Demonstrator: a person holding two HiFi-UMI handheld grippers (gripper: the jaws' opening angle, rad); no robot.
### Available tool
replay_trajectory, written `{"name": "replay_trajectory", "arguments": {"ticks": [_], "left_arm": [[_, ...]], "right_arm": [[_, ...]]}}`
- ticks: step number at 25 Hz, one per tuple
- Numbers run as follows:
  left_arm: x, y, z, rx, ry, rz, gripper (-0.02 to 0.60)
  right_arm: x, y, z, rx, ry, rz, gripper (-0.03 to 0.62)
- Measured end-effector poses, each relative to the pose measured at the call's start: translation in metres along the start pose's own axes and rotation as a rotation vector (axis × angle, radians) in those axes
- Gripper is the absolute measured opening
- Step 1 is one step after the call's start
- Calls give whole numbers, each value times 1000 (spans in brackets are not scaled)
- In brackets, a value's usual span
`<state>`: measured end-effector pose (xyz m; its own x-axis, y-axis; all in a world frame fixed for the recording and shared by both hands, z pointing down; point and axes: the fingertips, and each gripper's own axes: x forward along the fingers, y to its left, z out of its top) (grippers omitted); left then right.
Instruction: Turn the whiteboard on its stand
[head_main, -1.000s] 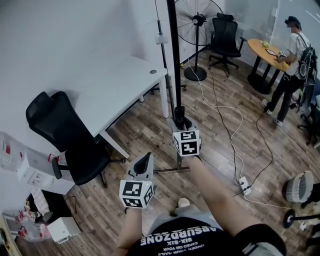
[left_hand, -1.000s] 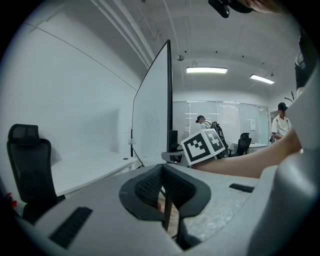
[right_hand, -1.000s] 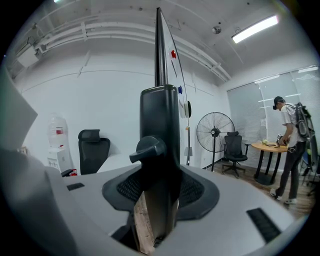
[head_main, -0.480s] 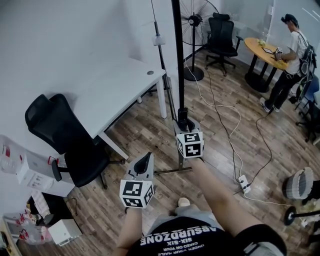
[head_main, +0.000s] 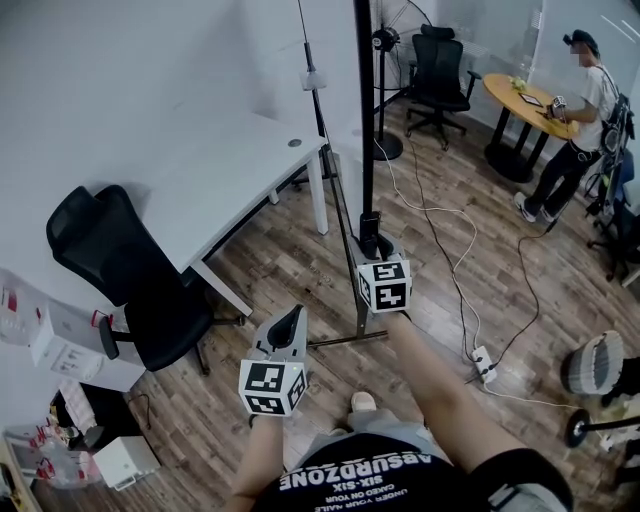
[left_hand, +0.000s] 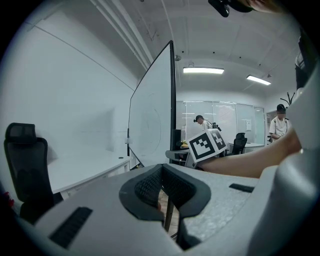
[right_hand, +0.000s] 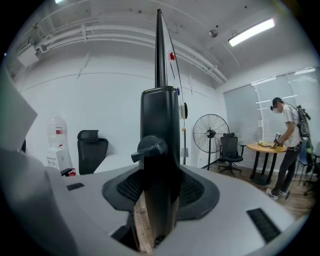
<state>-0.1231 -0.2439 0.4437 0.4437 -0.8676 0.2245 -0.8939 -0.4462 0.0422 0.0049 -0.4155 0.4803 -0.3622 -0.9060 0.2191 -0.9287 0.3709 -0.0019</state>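
Count: two hand-held grippers, one whiteboard, two black swivel chairs in plain sight (left of frame (head_main: 120, 260); top of frame (head_main: 440, 65)), one white rectangular desk (head_main: 230, 170), one round wooden table (head_main: 520, 100) with one person (head_main: 580, 110) standing at it, one black pedestal fan (right_hand: 210, 133), one white power strip (head_main: 482, 365) on the wood-plank floor (head_main: 300, 260).

The large white whiteboard (left_hand: 152, 110) in its thin black frame stands upright at centre top of the head view, edge-on there as a dark vertical line. One red dot and one blue dot sit on its face.

My right gripper (head_main: 371, 243) is clamped on the stand's black upright post (right_hand: 160, 130), just below a black clamp knob (right_hand: 150, 147). My left gripper (head_main: 290, 322), lower centre, has its pads together on nothing, apart from the stand.
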Motion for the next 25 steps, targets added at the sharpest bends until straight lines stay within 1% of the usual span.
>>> {"name": "replay_trajectory", "arguments": {"ticks": [16, 25], "left_arm": [[-9, -27, -11, -10, 15, -11, 6], [-17, -42, -16, -11, 20, -34, 6]], "right_arm": [[-23, -15, -5, 8, 11, -14, 176], [-41, -20, -11, 15, 18, -20, 176]]}}
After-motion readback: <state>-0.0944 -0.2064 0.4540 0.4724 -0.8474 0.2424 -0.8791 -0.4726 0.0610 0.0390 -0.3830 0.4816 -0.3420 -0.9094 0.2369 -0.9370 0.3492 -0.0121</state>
